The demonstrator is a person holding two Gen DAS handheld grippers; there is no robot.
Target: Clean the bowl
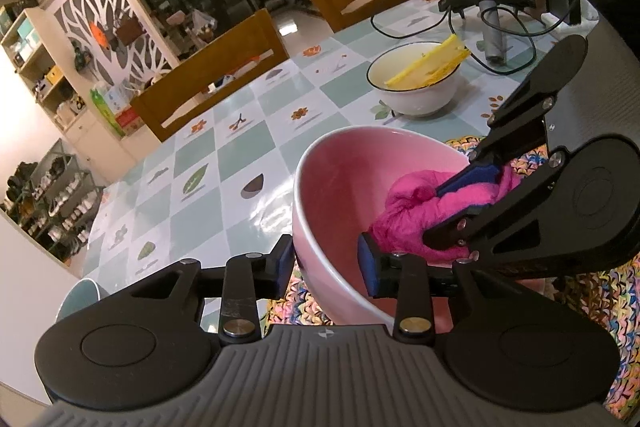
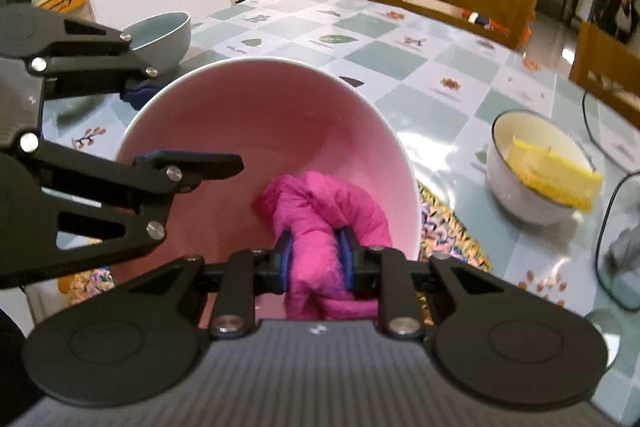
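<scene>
**Wiping the pink bowl, with the rim grip slack**

The pink bowl (image 1: pixel 340 187) sits tilted on a colourful woven mat (image 1: pixel 592 307) on the checked tabletop (image 1: pixel 240 155), its mouth turned toward the cameras. Inside the bowl, the right hand-held gripper (image 2: pixel 316 263) is clamped nearly closed on a bunched magenta cloth (image 2: pixel 320 211), which rests against the lower inner wall. The left hand-held gripper (image 1: pixel 326 261) straddles the bowl's near rim, one finger outside and one inside, jaws partly open; the pads do not appear to press the wall, so the bowl looks bracketed rather than gripped. Beyond the bowl stand a white bowl holding a yellow sponge (image 1: pixel 430 65), and to its left a grey-blue bowl (image 2: pixel 164 35).

The step in hand appears to be the wiping itself. Next, the cloth likely needs sweeping around the inner wall while the left side steadies the rim, or the bowl may skid.
</scene>
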